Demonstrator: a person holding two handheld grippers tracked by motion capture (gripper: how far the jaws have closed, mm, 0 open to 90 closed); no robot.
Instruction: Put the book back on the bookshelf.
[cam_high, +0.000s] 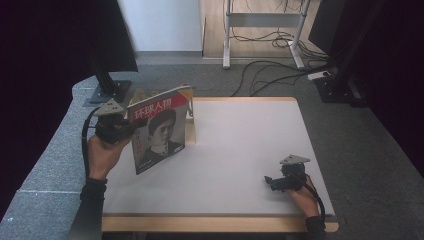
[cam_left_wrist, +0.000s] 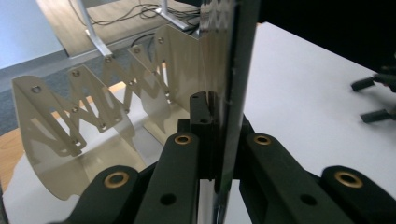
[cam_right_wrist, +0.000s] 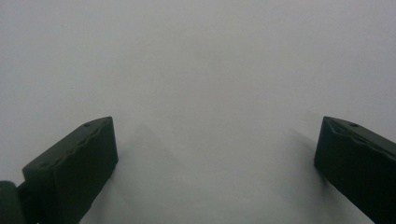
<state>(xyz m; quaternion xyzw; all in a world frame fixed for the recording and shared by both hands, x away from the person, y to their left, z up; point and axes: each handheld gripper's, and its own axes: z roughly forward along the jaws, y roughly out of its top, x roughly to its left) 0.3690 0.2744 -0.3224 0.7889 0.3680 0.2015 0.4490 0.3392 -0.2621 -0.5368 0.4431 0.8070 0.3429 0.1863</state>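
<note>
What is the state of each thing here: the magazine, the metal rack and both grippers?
Red-titled magazine with a portrait cover: upright, lifted, clamped at its edge.
Beige zigzag metal file rack: standing on the table, slots empty.
Left gripper: shut on the magazine.
Right gripper: open, empty, over the white tabletop.

A white-topped rectangular table with a pale wooden edge (cam_high: 250, 145) stands on grey carpet. At its far left corner stands a beige metal file rack with zigzag dividers (cam_left_wrist: 93, 112). The right gripper (cam_high: 272, 182) rests near the table's front right corner.
</note>
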